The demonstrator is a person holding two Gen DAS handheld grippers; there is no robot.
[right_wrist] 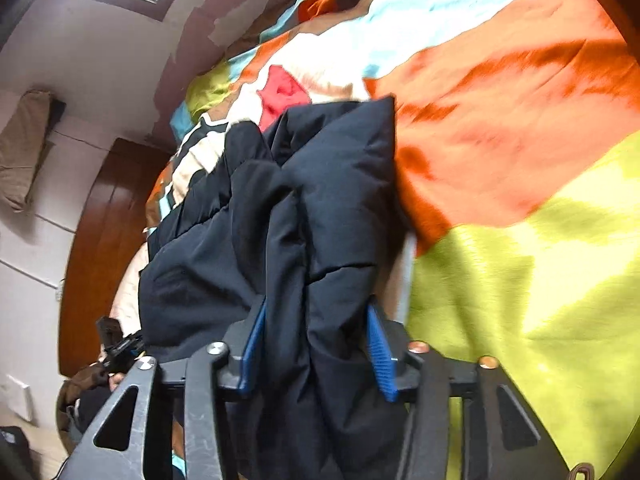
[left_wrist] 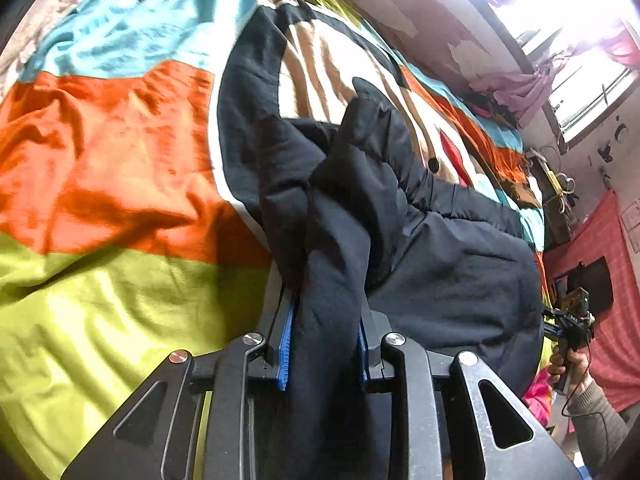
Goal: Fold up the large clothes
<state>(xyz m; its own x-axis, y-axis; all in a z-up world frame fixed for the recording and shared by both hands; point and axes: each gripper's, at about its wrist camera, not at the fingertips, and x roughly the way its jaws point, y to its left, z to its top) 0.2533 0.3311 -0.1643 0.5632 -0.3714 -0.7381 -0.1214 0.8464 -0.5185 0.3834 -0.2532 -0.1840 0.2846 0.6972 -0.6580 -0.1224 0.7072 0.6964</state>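
A dark navy padded jacket (left_wrist: 440, 264) lies bunched on a bed with a bright patchwork bedspread (left_wrist: 112, 152). My left gripper (left_wrist: 326, 320) is shut on a thick fold of the jacket, which fills the gap between its blue pads (left_wrist: 286, 336). My right gripper (right_wrist: 316, 340) is shut on another fold of the same jacket (right_wrist: 320, 200), cloth bulging between its blue pads (right_wrist: 380, 348). The right gripper also shows in the left wrist view (left_wrist: 568, 320) at the jacket's far right edge, held by a hand. The left gripper shows in the right wrist view (right_wrist: 120, 348) at lower left.
The bedspread (right_wrist: 520, 160) spreads orange, lime, blue and white around the jacket. A peeling wall (left_wrist: 400, 12) and a bright window (left_wrist: 580, 60) run along the bed's far side. A wooden headboard (right_wrist: 100, 240) stands at the bed's end. A pink cloth (left_wrist: 608, 300) hangs at right.
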